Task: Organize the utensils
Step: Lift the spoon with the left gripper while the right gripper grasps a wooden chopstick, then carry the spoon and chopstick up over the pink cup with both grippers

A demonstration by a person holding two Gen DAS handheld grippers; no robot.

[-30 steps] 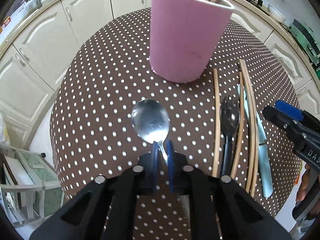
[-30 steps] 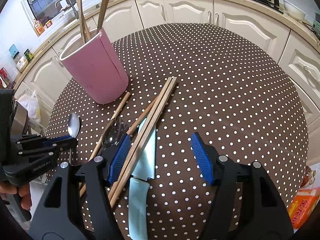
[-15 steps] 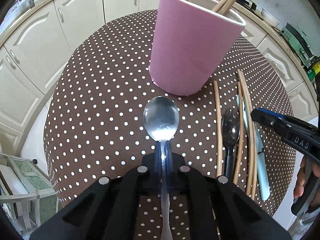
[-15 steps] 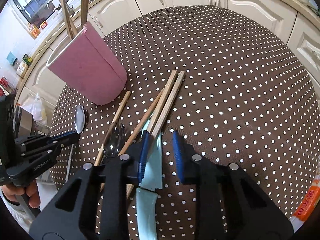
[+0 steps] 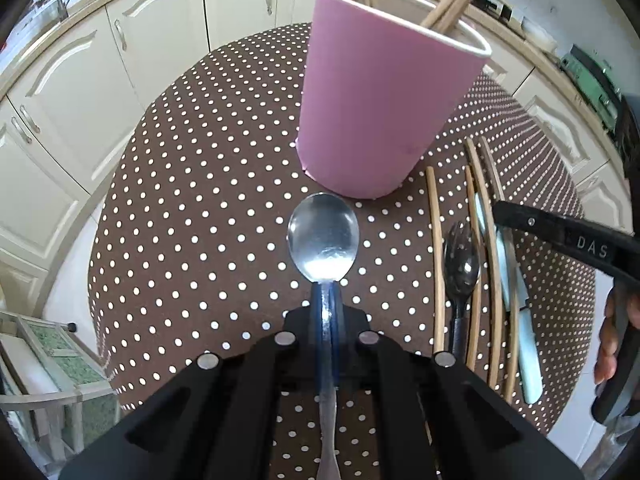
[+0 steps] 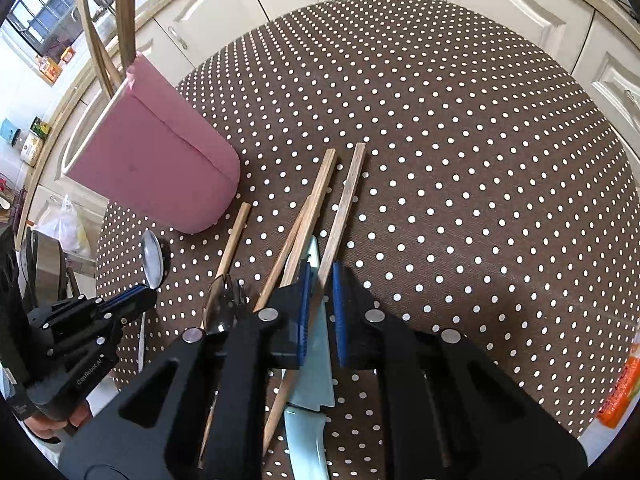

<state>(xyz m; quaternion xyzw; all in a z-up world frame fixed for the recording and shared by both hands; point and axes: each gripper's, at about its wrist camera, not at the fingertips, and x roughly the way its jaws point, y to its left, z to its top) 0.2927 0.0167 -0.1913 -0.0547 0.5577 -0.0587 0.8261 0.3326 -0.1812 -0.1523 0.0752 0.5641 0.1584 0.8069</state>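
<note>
My left gripper [image 5: 329,294] is shut on the handle of a steel spoon [image 5: 323,236], holding its bowl just in front of the pink holder cup [image 5: 380,120], which has chopsticks standing in it. The spoon [image 6: 152,258] and cup [image 6: 156,168] also show in the right wrist view. My right gripper [image 6: 320,276] has closed around one wooden chopstick [image 6: 344,204] lying on the table, over a pale green knife [image 6: 316,344]. More chopsticks [image 6: 308,216] and a dark spork [image 6: 224,304] lie left of it.
The round table has a brown polka-dot cloth [image 6: 460,140]. Cream kitchen cabinets [image 5: 152,40] curve around behind it. An orange packet [image 6: 624,392] lies past the table's right edge. A shelf rack [image 5: 48,364] stands low at the left.
My left gripper closed on the spoon handle and lifted it toward the cup. My right gripper went from wide open to closed around a chopstick, moving forward over the knife.
</note>
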